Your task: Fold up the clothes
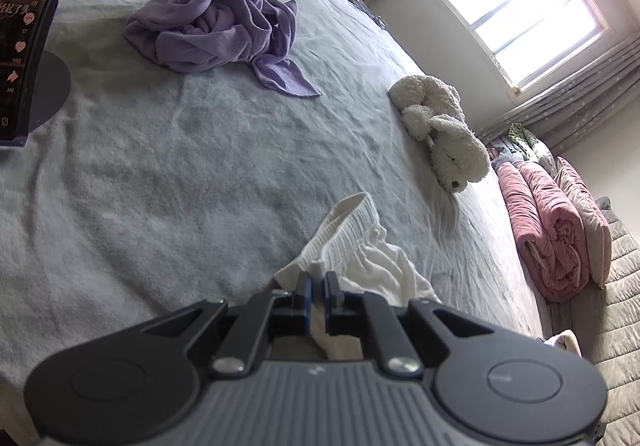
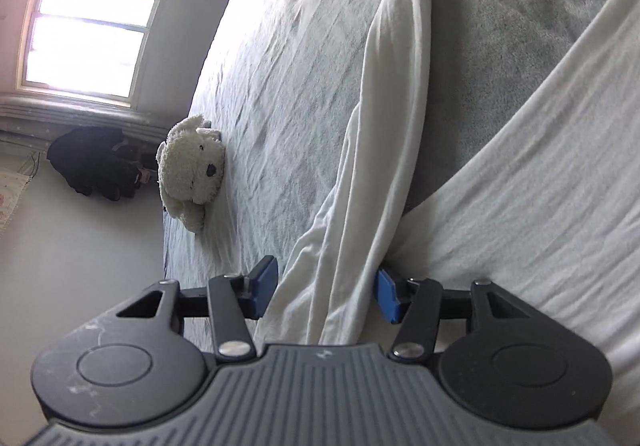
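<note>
the left gripper [image 1: 318, 282] is closed on the ribbed edge of the white garment [image 1: 360, 246], pinning it just ahead on the grey bed cover [image 1: 160, 166] — the right gripper [image 2: 326, 290] stands open, white cloth between its pads untouched, probably to regrip for the fold.

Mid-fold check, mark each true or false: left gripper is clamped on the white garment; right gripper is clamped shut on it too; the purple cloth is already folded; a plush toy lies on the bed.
1. The left gripper is clamped on the white garment. True.
2. The right gripper is clamped shut. False: its jaws stand apart, with white fabric running between them.
3. The purple cloth is folded. False: it lies crumpled in a heap.
4. A plush toy lies on the bed. True.
</note>
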A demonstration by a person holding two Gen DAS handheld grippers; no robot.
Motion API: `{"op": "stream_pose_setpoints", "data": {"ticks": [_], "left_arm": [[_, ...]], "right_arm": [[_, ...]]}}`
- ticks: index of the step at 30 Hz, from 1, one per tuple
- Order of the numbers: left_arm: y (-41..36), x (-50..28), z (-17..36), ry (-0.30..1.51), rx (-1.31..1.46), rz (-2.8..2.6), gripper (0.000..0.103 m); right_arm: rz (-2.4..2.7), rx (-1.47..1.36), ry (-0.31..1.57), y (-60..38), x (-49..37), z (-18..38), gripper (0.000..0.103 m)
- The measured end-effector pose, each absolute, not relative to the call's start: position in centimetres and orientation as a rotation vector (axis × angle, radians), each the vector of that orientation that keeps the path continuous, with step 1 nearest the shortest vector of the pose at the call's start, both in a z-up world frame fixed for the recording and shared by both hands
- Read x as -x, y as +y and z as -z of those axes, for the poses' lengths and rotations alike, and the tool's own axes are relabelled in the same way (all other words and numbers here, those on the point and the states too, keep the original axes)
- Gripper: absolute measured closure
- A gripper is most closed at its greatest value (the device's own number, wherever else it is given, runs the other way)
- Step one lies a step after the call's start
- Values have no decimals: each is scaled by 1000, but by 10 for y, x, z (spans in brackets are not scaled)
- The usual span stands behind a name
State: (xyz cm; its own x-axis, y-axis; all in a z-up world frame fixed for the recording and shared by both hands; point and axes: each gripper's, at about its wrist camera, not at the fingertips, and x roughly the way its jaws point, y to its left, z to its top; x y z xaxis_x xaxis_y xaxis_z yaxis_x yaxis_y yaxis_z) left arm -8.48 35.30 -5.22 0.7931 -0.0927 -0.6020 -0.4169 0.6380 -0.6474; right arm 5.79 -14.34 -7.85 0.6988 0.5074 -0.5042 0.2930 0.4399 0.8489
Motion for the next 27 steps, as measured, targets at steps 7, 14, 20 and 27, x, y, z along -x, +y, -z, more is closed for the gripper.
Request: {"op": "stream_pose_setpoints", "data": {"ticks": [7, 14, 20, 27], "left_arm": [[357, 83, 52, 600, 907, -167, 98], [360, 78, 53, 586, 894, -133, 98], [365, 73, 56, 595, 872, -96, 98], [374, 74, 60, 609, 861, -59, 98]], "right_arm": [[-171, -1185, 660, -156, -70, 87, 62], [-256, -1022, 465, -162, -55, 47, 72], [-250, -770, 379, -142, -36, 16, 74], [-260, -511, 324, -123, -11, 4, 80]]}}
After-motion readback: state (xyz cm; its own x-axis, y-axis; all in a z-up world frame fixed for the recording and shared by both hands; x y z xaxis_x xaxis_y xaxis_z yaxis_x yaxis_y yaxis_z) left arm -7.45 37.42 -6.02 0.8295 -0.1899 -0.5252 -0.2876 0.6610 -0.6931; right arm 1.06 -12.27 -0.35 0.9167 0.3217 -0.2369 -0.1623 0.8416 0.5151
